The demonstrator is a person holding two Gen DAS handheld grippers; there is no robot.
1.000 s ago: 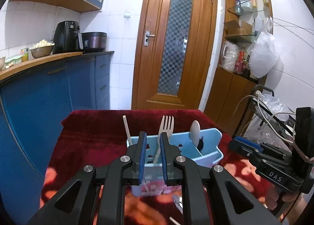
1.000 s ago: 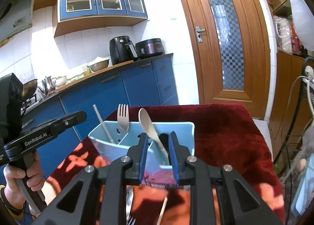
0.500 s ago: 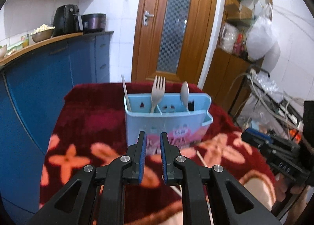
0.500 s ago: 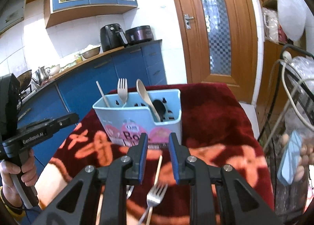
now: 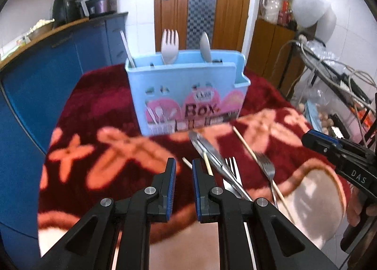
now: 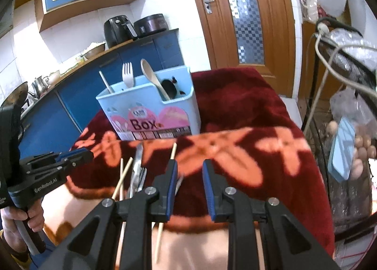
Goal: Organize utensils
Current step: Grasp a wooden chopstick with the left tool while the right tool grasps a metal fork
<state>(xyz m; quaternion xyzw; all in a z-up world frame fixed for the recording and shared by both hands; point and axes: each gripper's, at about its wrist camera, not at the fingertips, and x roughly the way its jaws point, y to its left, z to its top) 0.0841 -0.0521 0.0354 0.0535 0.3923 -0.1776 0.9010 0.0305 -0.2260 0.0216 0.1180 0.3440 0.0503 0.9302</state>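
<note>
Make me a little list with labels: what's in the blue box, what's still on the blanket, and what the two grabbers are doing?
box: upright on the red blanket
in box: chopstick, pale fork, spoon
on blanket: metal forks, knife, chopsticks
left gripper: open, empty, above the blanket
right gripper: open, empty, above the blanket

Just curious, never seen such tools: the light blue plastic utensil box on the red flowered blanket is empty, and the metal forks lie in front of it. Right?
Not quite: the light blue plastic utensil box is not empty. The right wrist view shows a pale fork and wooden spoon standing in it. The metal forks do lie in front, on the red flowered blanket.
</note>
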